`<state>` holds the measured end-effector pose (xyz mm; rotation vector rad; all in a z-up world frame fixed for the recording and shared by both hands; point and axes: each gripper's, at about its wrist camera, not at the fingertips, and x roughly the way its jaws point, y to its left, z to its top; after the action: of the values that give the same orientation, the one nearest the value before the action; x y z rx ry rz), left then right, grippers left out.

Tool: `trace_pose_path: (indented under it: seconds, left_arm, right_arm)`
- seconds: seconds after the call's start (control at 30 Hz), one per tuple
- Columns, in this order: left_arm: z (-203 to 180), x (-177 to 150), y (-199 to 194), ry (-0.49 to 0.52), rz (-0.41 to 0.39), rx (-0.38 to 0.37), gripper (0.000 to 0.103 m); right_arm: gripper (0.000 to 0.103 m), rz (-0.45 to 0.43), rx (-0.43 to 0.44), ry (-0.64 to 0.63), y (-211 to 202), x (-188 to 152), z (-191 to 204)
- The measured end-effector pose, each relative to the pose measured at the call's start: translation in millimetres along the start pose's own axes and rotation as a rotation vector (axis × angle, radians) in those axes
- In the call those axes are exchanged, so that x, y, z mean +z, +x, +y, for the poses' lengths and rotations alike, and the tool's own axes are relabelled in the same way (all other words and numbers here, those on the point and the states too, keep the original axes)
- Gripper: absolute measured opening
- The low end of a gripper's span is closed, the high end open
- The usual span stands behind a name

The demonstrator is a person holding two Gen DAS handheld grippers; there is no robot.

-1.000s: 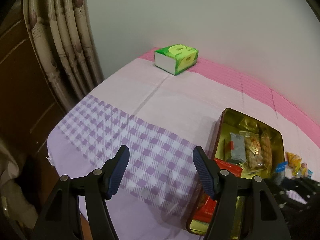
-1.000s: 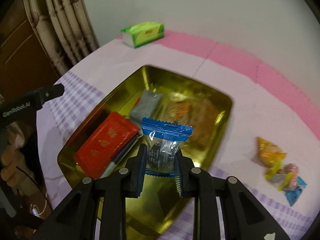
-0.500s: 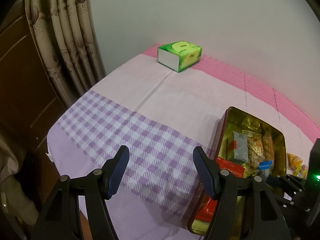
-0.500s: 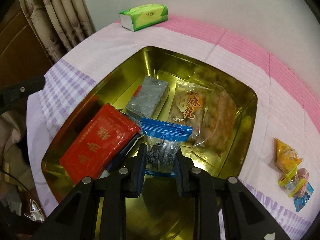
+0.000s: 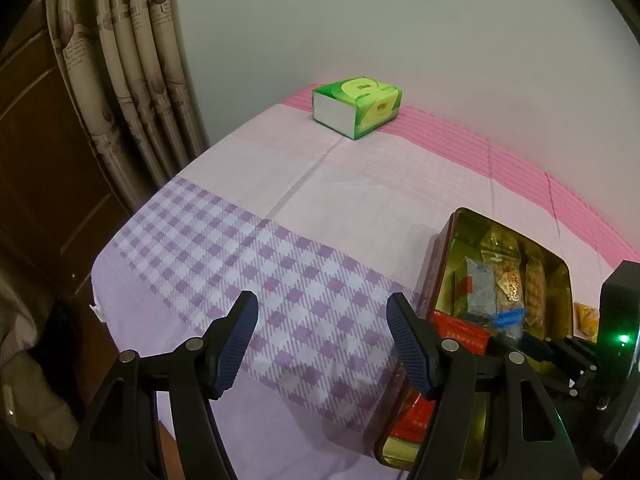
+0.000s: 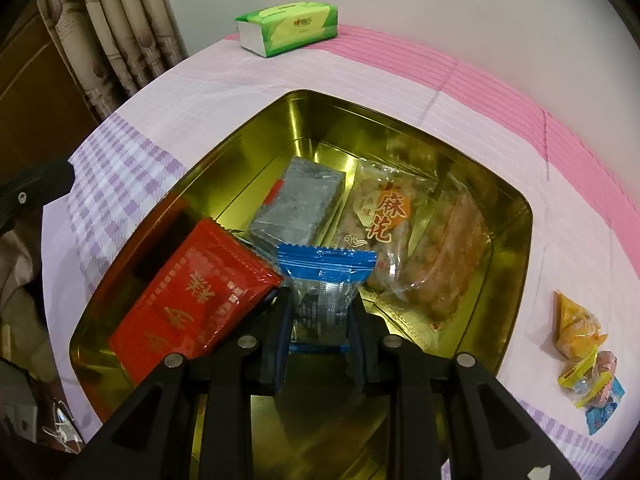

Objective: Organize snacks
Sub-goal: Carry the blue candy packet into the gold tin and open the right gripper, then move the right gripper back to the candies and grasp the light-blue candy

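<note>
My right gripper (image 6: 322,316) is shut on a clear snack packet with blue ends (image 6: 326,280), held low inside the gold tin (image 6: 516,236). In the tin lie a red packet (image 6: 192,300), a grey wrapped block (image 6: 300,204) and two clear bags of fried twists (image 6: 384,216). Loose wrapped candies, orange (image 6: 576,328) and blue (image 6: 604,412), sit on the cloth right of the tin. My left gripper (image 5: 322,340) hangs open and empty over the purple checked cloth, left of the tin (image 5: 444,264). The right gripper (image 5: 536,348) and its blue-ended packet (image 5: 508,316) show at that view's right edge.
A green tissue pack (image 6: 288,28) lies at the table's far edge against the wall (image 5: 400,20). Curtains (image 5: 120,72) and a brown door hang past the left edge. The pink and purple tablecloth (image 5: 280,184) stretches between tin and tissue pack.
The right gripper has sunk deeper into the tin with the blue-ended packet, so the tin's contents look larger. The left gripper has kept still.
</note>
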<state>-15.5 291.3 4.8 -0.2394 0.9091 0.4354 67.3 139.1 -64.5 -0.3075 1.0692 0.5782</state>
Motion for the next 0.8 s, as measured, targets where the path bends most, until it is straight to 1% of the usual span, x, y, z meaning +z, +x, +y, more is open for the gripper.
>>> trace_pose_path:
  seconds: [0.2,0.3,0.37,0.53,0.8]
  left_arm:
    - [-1,-1,1,-0.001,0.005,0.000,0.067]
    - [-2,-2,3,0.002,0.011,-0.002,0.067]
    - [-3,-2,3,0.005,0.015,-0.003,0.068]
    - [-4,-3,4,0.005,0.017,-0.005,0.068]
    - [-4,-3,4,0.006,0.018,-0.003,0.068]
  right_arm:
    - [0.030,-0.005,0.030,0.027,-4,-1,-3]
    - [0.035,-0.016,0.043,0.038,-7,-2,-4]
    - [0.042,-0.026,0.051,0.039,-11,-2,-4]
    - [0.051,-0.045,0.059,0.038,-20,-2,-3]
    - [0.053,-0.069,0.086,0.044,-40,-8,-3]
